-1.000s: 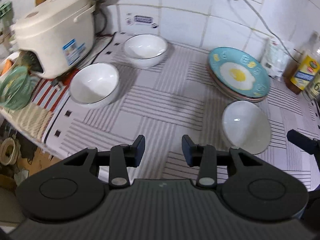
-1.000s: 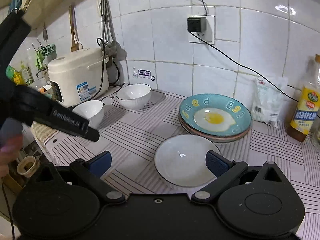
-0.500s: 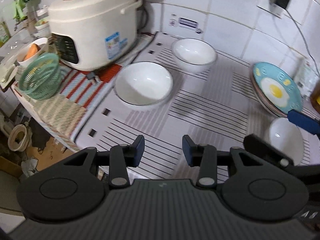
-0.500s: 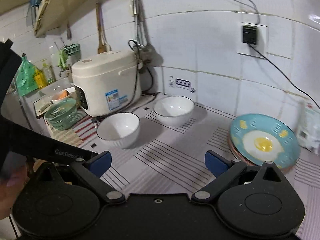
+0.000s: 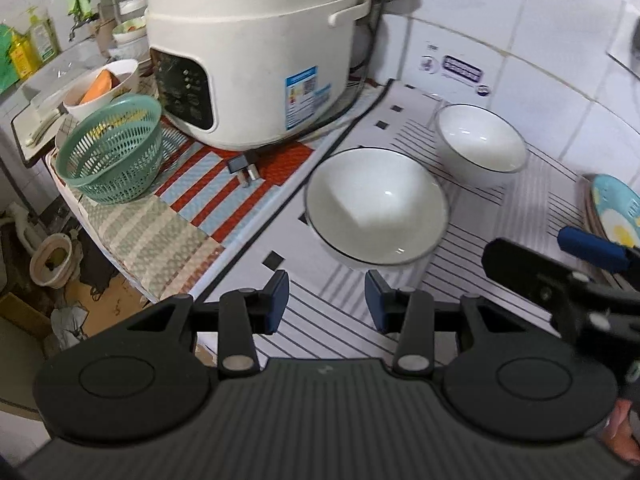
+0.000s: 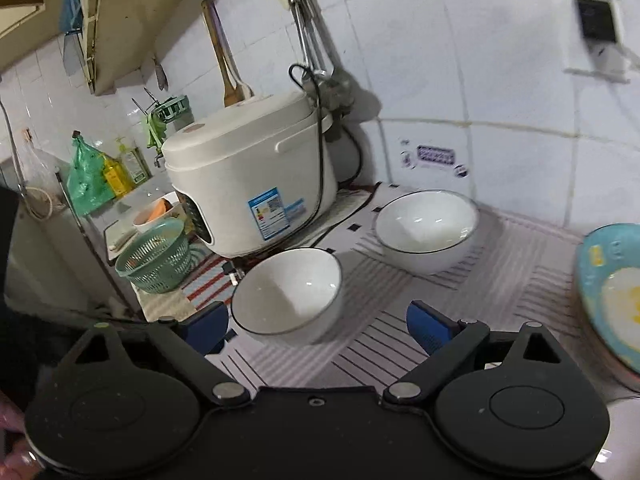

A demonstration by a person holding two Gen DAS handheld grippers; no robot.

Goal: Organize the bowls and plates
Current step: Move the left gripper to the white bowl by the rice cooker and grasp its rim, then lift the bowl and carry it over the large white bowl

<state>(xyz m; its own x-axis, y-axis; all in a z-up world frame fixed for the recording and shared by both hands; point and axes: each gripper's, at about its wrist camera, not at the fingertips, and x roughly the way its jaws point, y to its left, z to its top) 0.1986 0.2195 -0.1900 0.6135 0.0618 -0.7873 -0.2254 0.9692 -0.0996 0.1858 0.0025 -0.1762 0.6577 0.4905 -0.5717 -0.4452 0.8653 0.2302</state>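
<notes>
Two white bowls with dark rims stand on the striped mat. The near bowl [image 5: 376,208] [image 6: 288,294] is just ahead of both grippers. The far bowl [image 5: 480,146] [image 6: 426,230] stands by the tiled wall. A stack of plates with a blue egg-pattern plate on top [image 5: 618,216] [image 6: 612,300] is at the right edge. My left gripper [image 5: 326,300] is open and empty, just short of the near bowl. My right gripper [image 6: 320,328] is open wide and empty, its fingers on either side of the near bowl's front; one of its fingertips [image 5: 592,248] shows in the left wrist view.
A white rice cooker [image 5: 248,52] [image 6: 248,184] stands at the back left, its plug [image 5: 244,168] lying on a red-striped mat. A green basket [image 5: 112,152] [image 6: 156,256] and a small dish of food [image 5: 100,88] sit left of it, near the counter edge.
Both grippers have swung left and come closer to the near white bowl. The shallow white plate and most of the plate stack have left the views. Both stay open.
</notes>
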